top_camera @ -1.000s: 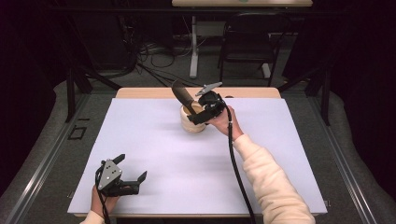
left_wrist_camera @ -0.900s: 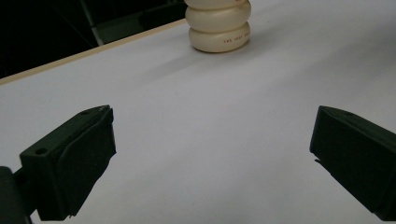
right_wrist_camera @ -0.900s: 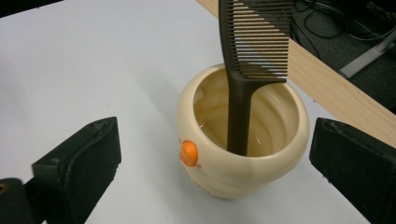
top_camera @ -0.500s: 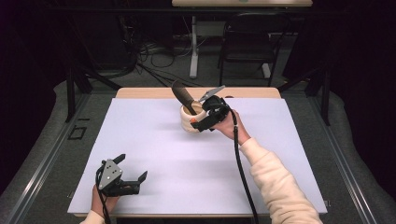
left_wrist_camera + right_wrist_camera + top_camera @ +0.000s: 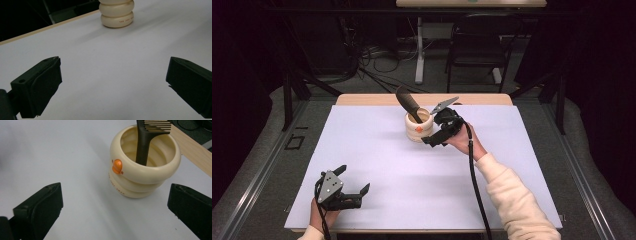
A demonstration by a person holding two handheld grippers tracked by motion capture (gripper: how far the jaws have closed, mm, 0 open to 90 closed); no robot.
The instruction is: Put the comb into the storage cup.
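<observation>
Fingers of the right gripper [image 5: 115, 207] gape wide just short of the smooth, ribbed cream cup [image 5: 143, 167] holding a dark comb [image 5: 145, 142] on the matte white table [image 5: 377, 150], while the left gripper [image 5: 347, 192], equally spread, rests well apart.

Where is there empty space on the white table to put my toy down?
The wide middle of the white table top is bare, between the left gripper at the near edge and the cream ribbed cup holding a dark comb. It is crowded right beside the cup, where the right gripper hovers.
</observation>
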